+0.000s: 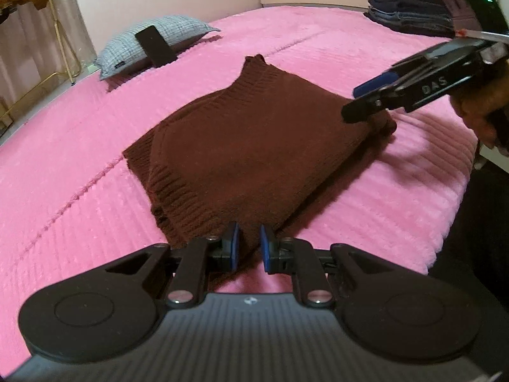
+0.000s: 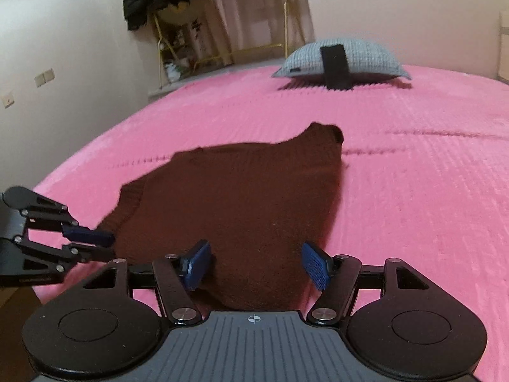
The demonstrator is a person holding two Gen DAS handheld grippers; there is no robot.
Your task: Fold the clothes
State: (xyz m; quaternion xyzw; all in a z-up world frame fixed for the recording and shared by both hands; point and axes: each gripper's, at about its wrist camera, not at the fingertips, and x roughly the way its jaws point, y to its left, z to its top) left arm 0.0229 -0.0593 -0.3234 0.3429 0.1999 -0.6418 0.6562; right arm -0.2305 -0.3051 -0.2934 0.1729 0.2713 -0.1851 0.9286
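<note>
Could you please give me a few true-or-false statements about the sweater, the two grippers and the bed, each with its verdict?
1. The brown sweater lies folded on a pink bedspread. True.
2. The right gripper is clamped shut on the sweater. False: its jaws stand wide open, with the sweater's near edge between them.
3. A grey pillow with a black strap lies at the far end of the bed. True.
4. The left gripper holds the pillow. False: it is open at the sweater's near edge.
5. A stack of folded dark clothes sits on the bed's far corner. True.
</note>
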